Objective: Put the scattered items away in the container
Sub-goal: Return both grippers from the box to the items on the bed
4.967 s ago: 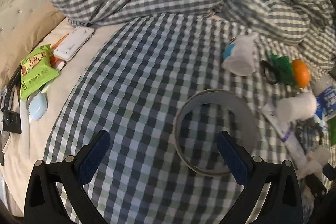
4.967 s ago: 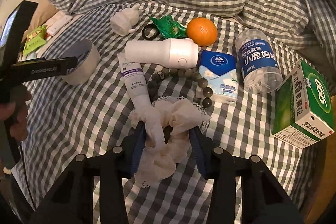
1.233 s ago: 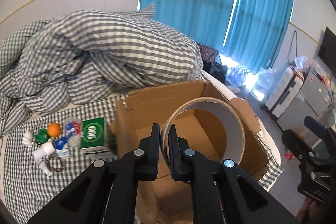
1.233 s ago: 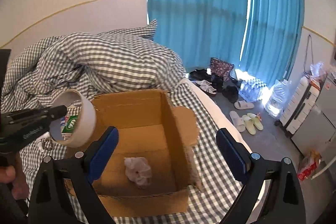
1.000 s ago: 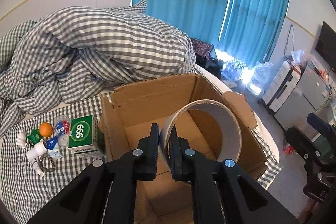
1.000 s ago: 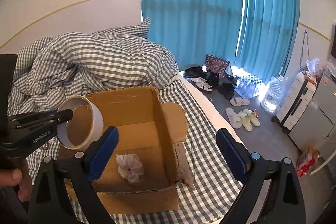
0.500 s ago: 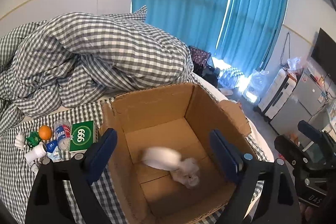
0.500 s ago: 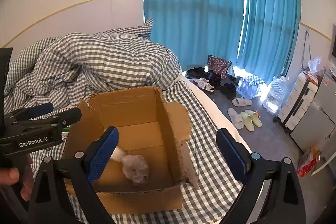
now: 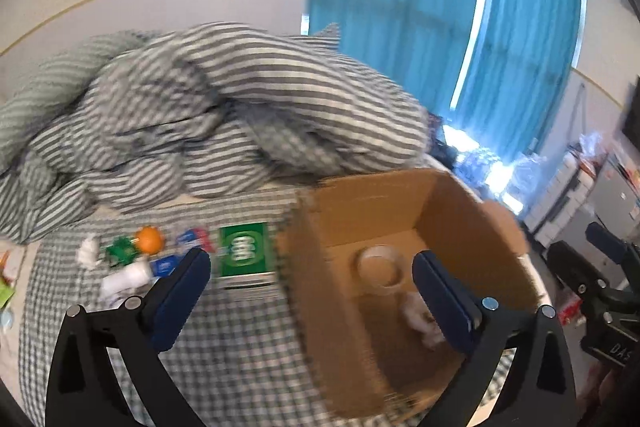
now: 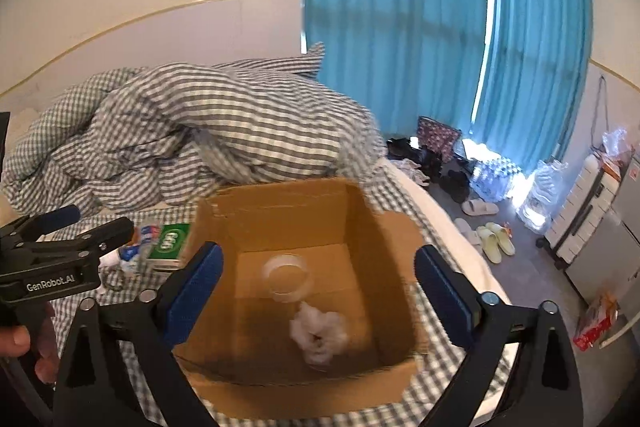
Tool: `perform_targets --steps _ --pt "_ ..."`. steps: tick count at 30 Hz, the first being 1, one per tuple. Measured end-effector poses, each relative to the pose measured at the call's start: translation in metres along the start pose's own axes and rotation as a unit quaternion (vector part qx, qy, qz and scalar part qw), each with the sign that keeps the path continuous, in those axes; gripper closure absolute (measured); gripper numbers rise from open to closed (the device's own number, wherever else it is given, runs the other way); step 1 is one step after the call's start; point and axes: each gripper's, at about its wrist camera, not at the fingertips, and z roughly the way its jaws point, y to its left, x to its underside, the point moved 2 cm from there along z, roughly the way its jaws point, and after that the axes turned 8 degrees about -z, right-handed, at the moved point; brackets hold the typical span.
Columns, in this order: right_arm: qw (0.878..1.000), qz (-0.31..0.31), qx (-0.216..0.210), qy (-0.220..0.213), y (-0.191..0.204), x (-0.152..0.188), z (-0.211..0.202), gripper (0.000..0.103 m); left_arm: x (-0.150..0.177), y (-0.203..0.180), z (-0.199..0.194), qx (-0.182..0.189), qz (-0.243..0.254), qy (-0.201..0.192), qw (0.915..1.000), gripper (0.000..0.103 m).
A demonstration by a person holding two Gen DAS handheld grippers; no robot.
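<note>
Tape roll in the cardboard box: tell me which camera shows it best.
The right wrist view. There the tape roll lies unobstructed and fairly sharp on the floor of the cardboard box, beside the white scrunchie. The left wrist view shows it too, but motion-blurred.

A home bedroom: a bed [image 10: 448, 219] with a rumpled gingham duvet [image 10: 224, 131], tall teal curtains [image 10: 440, 27] over a bright window, slippers [image 10: 492, 231] and shoes [image 10: 424, 155] on the floor past the bed's edge, and a suitcase [image 10: 580, 199] beside them.

Tape roll [image 10: 286, 278] and scrunchie [image 10: 319, 331] inside box [image 10: 280, 205]
</note>
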Motion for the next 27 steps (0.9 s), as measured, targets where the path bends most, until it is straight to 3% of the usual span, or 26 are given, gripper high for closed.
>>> perform_targets --steps 12,27 --pt "0.995 -0.070 -0.064 -0.001 0.128 -0.019 0.011 0.000 0.002 0.141 -0.046 -0.106 -0.061 -0.027 0.9921 0.000" --pt "0.986 -0.093 -0.139 0.011 0.239 -0.029 0.035 0.000 0.012 0.257 -0.068 -0.178 -0.105 -0.028 0.9780 0.000"
